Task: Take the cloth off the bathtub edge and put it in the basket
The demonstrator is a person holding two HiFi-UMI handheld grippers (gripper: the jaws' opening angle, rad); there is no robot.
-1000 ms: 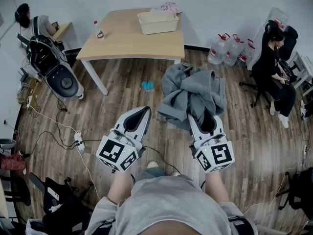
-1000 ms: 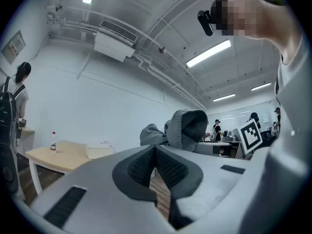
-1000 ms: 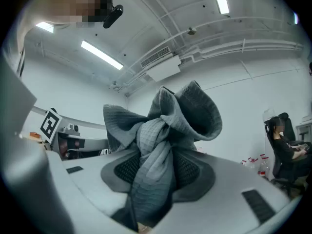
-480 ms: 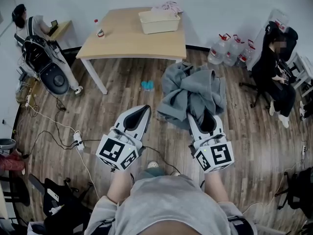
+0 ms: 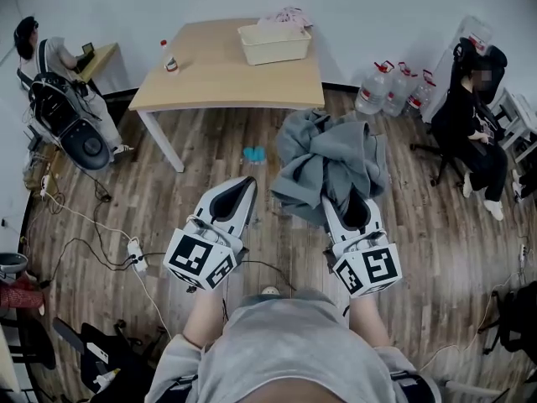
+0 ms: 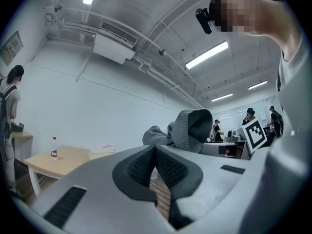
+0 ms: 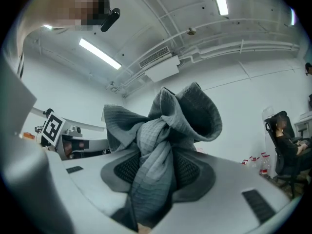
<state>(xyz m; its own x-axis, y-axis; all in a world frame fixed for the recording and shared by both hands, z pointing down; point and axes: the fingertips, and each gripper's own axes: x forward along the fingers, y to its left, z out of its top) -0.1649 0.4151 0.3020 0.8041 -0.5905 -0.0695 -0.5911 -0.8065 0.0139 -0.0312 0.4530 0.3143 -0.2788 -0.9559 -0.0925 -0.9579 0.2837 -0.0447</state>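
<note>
Now we hold right gripper (image 5: pixel 348 208) level, jaws clamped on bunched cloth (image 5: pixel 331 158), so it hangs clear of floor. Left gripper (image 5: pixel 243 190) beside it, jaws together, empty; we judge one grip enough. Basket (image 5: pixel 273 42) on table (image 5: pixel 210 78) ahead, well apart from cloth.

place: office | evidence: seated worker (image 5: pixel 471 120), wooden table (image 5: pixel 226 70), water jugs (image 5: pixel 373 86), ceiling strip light (image 6: pixel 207 56)

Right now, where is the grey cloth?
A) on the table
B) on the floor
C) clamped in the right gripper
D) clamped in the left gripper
C: the right gripper view shows the grey cloth bunched between the pads of the right gripper, which press on it; the left gripper is shut on nothing.
</note>
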